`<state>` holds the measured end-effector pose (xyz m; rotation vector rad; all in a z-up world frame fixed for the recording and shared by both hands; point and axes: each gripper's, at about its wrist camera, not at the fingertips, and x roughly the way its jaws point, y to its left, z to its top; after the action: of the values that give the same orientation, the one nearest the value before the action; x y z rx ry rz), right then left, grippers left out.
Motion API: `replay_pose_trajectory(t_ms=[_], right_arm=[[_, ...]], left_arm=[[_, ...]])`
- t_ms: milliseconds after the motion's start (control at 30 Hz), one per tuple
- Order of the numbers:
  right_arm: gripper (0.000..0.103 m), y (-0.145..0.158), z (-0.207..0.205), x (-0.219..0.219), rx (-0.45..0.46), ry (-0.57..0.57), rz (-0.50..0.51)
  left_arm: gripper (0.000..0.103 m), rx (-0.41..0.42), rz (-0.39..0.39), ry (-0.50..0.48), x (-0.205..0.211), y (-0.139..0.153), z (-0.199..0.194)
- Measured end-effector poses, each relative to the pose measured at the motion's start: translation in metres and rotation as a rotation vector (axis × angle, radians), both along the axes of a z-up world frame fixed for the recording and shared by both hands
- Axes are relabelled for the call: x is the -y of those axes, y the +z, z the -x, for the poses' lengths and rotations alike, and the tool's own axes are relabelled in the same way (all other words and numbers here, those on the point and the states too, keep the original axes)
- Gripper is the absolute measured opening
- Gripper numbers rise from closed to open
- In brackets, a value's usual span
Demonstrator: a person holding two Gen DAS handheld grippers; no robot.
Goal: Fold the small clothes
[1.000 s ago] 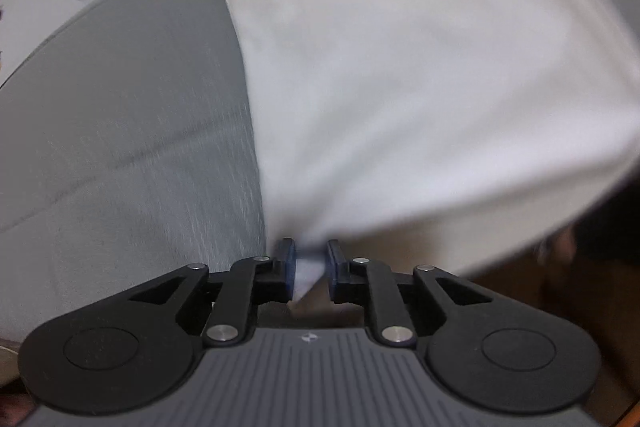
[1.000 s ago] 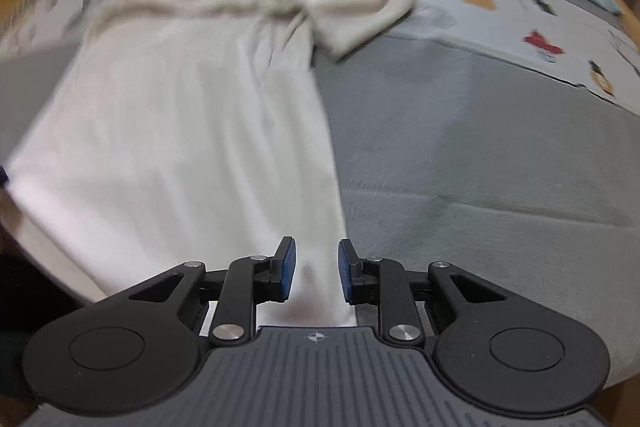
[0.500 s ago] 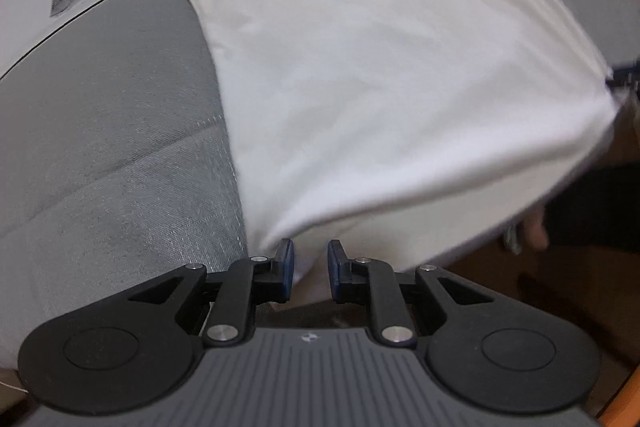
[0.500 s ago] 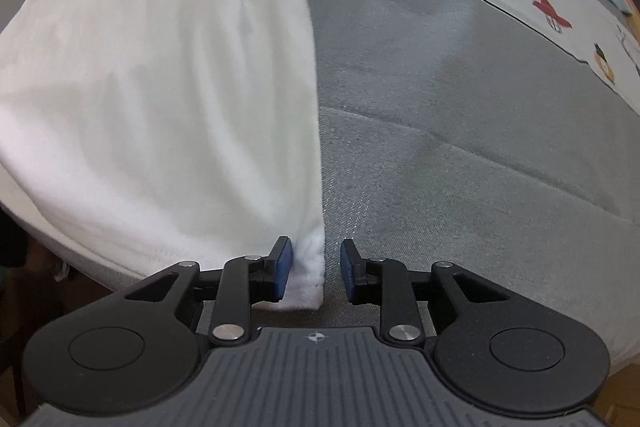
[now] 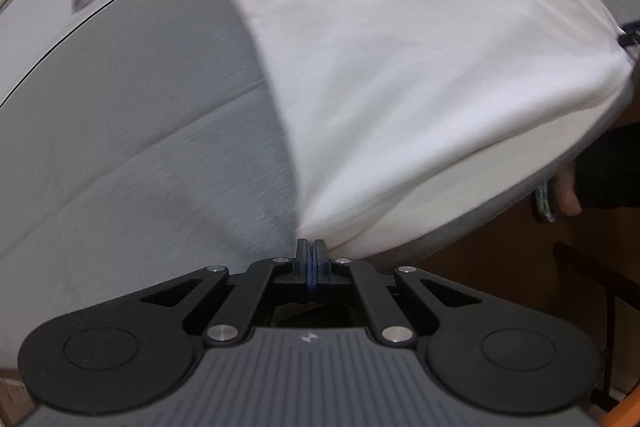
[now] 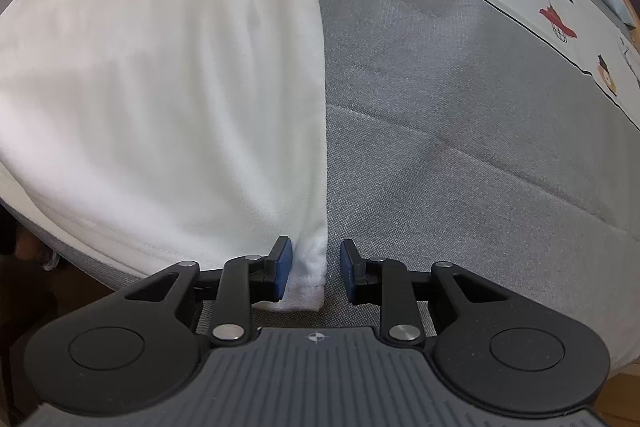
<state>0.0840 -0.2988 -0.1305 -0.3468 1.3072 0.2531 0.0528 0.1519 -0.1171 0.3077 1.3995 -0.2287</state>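
White T-shirt point(image 6: 168, 75) ×1 flat on grey bed point(image 6: 460, 147) | left claw point(image 5: 311, 251) pinched onto its hem corner | right claw point(image 6: 316, 269) wide, straddling other corner

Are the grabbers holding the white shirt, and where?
The left gripper pinches the white shirt at its near bottom corner. The right gripper holds nothing: its jaws stand open around the other corner.
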Motion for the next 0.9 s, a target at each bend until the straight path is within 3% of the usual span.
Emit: replay_pose_trajectory(t_ms=[133, 267, 367, 433, 500, 600, 733, 800, 900], right_arm=[[0.027, 0.000, 0.001, -0.003, 0.004, 0.010, 0.015], [0.027, -0.001, 0.001, -0.005, 0.006, 0.012, 0.024], [0.028, -0.001, 0.002, -0.005, 0.008, 0.013, 0.027], [0.029, 0.000, 0.002, -0.005, 0.010, 0.015, 0.029], [0.029, 0.000, 0.003, -0.005, 0.010, 0.014, 0.028], [0.029, 0.000, 0.002, -0.005, 0.009, 0.012, 0.025], [0.029, 0.000, 0.002, -0.005, 0.009, 0.011, 0.024], [0.029, 0.000, 0.002, -0.005, 0.009, 0.011, 0.025], [0.029, 0.000, 0.003, -0.005, 0.009, 0.012, 0.025]], left_arm=[[0.000, 0.004, 0.040, 0.031, -0.011, 0.005, -0.001], [0.005, 0.085, 0.101, 0.031, -0.007, 0.024, -0.004], [0.007, 0.071, 0.135, 0.027, -0.003, 0.022, -0.008], [0.014, 0.052, 0.103, -0.012, 0.005, 0.014, -0.009], [0.030, 0.042, 0.082, -0.057, 0.015, 0.009, -0.009], [0.037, 0.044, 0.048, -0.116, 0.026, 0.003, -0.006], [0.033, 0.049, 0.006, -0.161, 0.033, -0.004, -0.002], [0.006, 0.062, -0.005, -0.177, 0.033, -0.004, -0.001], [0.003, 0.080, 0.029, -0.160, 0.025, 0.005, 0.000]])
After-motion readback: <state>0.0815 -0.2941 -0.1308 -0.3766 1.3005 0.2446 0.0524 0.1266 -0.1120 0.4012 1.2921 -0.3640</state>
